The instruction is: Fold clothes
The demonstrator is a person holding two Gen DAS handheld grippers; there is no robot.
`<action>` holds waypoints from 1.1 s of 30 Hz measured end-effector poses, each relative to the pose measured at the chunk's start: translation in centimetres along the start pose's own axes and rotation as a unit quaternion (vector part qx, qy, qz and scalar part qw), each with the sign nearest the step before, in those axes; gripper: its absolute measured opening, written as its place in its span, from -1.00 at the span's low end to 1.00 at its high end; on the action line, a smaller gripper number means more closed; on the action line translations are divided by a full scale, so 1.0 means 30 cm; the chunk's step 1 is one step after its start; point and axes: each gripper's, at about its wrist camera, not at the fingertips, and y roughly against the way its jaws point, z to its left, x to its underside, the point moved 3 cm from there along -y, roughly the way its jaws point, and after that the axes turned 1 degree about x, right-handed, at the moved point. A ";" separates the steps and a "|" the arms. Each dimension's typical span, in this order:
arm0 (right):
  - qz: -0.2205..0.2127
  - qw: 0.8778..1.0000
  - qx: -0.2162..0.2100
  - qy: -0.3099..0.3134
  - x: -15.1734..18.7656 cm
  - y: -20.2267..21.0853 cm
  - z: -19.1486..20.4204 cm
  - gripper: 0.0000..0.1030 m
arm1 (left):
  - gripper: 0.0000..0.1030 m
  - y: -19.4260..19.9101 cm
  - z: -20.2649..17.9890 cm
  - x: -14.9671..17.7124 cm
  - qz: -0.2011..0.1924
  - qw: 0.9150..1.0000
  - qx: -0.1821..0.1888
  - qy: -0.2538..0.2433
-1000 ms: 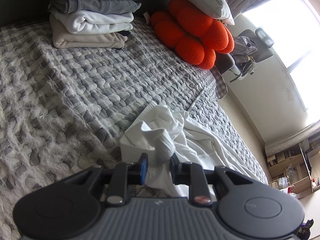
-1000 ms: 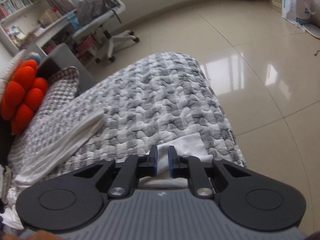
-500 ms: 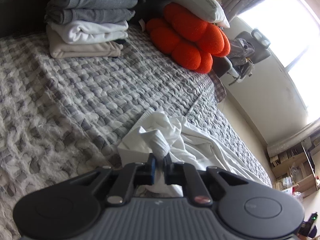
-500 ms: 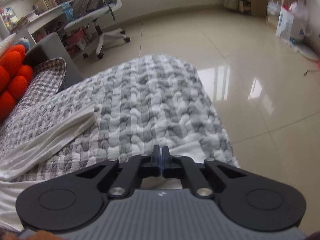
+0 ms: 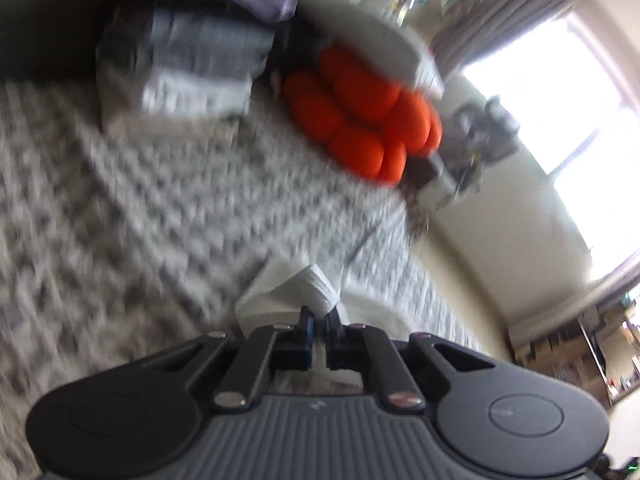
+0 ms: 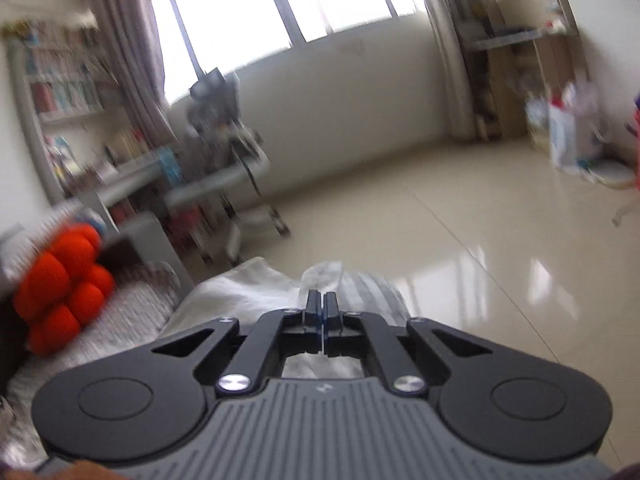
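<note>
1. Both jaws have just been closing, each with white cloth between them. The left hand-held gripper now pinches a bunched fold of the white garment, where a second ago that fold sat loose between jaws standing apart.
2. The right hand-held gripper is clamped tight on another edge of the same white garment, with a tuft of cloth poking out past its tips.
3. The right view has swung up: a second ago it looked down on the bed and the floor, and now it takes in the window and the far wall, so this end of the garment appears to be lifting off the bed.
4. The left view is blurred, yet it frames much the same scene: the stack of folded clothes and the orange cushion beyond the garment.
5. With both ends gripped, the garment looks ready to be raised and spread out for its first fold; it is not yet flat.
</note>
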 end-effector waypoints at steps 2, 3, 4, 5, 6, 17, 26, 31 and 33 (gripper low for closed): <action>0.042 0.999 0.026 -0.005 0.043 -0.043 -0.019 -0.99 | -0.89 -0.014 -0.007 0.010 0.016 1.000 -0.011 -0.010; 0.061 0.997 0.038 -0.007 0.061 -0.061 -0.028 -0.99 | -0.89 -0.016 -0.012 0.017 0.023 1.000 -0.012 -0.017; 0.065 0.997 0.046 -0.007 0.063 -0.061 -0.038 -0.99 | -0.89 -0.018 -0.018 0.024 0.028 0.999 -0.013 -0.023; 0.063 0.996 0.058 -0.004 0.061 -0.055 -0.042 -1.00 | -0.89 -0.019 -0.022 0.028 0.031 0.999 -0.017 -0.029; 0.061 0.996 0.068 -0.002 0.059 -0.049 -0.045 -1.00 | -0.89 -0.020 -0.020 0.031 0.032 0.999 -0.020 -0.032; 0.078 0.995 0.026 0.058 0.083 -0.057 0.044 -0.79 | -0.73 0.070 0.034 0.028 0.000 1.000 0.020 0.022; 0.083 0.992 0.019 0.090 0.097 -0.061 0.086 -0.79 | -0.73 0.143 0.066 0.026 -0.052 0.996 0.042 0.056; 0.090 0.991 0.013 0.100 0.111 -0.083 0.136 -0.79 | -0.69 0.106 0.071 -0.017 -0.042 0.997 0.030 0.063; 0.093 0.990 0.009 0.106 0.119 -0.094 0.164 -0.79 | -0.54 0.070 0.053 -0.054 -0.027 0.998 0.024 0.061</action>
